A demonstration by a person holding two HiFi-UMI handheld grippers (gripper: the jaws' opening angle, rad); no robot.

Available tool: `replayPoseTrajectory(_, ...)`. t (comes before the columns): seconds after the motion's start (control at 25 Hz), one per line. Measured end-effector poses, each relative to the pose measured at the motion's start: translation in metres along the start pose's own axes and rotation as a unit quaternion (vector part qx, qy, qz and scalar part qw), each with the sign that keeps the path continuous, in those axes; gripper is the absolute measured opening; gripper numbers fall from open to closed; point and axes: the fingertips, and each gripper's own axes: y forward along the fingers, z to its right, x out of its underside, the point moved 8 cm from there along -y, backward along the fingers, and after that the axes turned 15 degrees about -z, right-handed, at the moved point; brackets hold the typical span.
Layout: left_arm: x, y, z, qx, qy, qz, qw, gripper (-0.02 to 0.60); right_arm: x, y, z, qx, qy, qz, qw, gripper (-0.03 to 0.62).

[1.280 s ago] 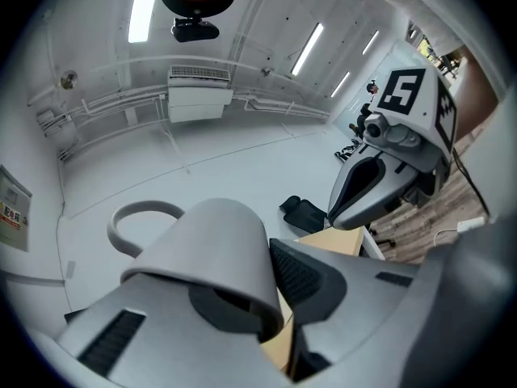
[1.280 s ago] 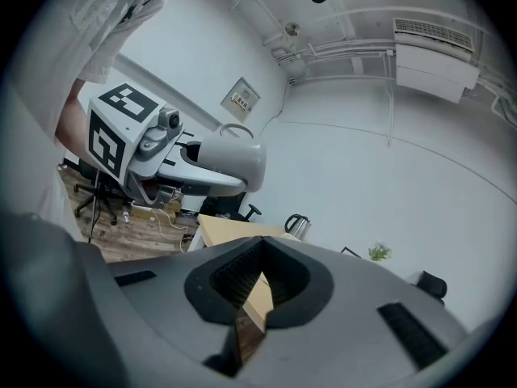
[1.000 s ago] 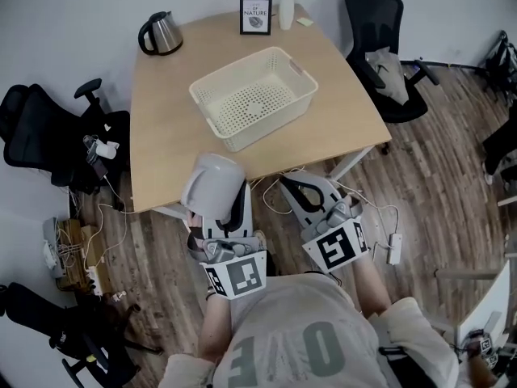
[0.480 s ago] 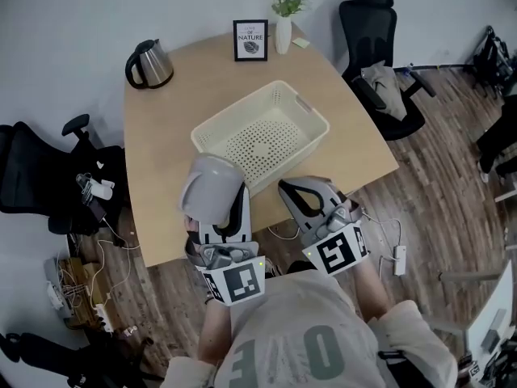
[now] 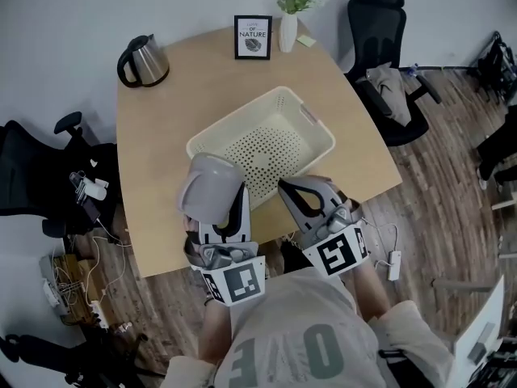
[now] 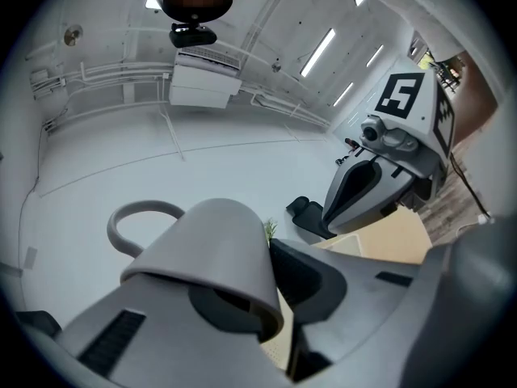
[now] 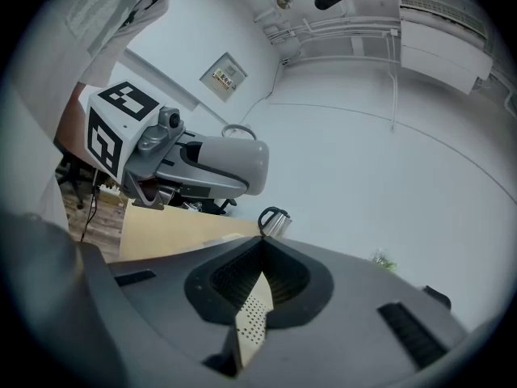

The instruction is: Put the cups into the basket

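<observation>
Left gripper [image 5: 218,194] jaws clamped the cup [image 5: 205,181], right gripper [image 5: 302,191] jaws met empty; the basket [image 5: 313,124] just ahead called for a low release.

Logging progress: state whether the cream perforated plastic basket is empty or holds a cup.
Empty. Head view shows only bare floor in the cream perforated plastic basket; the grey handled cup sits clamped in the left gripper.

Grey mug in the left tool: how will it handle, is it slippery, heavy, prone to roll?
The grey mug looks smooth and rigid, probably ceramic, so it may slip or pivot in the left tool, which seems to clamp it only near its rim. Its loop handle should stop it rolling far if laid sideways in the basket.
</observation>
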Motion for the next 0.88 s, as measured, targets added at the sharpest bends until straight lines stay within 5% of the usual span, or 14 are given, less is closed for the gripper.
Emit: replayPoseTrajectory(0.88, -0.033, 0.130, 0.007, -0.034, 0.020, -0.084, 0.9957, 0.048, 0.041, 0.071, 0.121, -0.053, 0.014, 0.079, 0.995, -0.002)
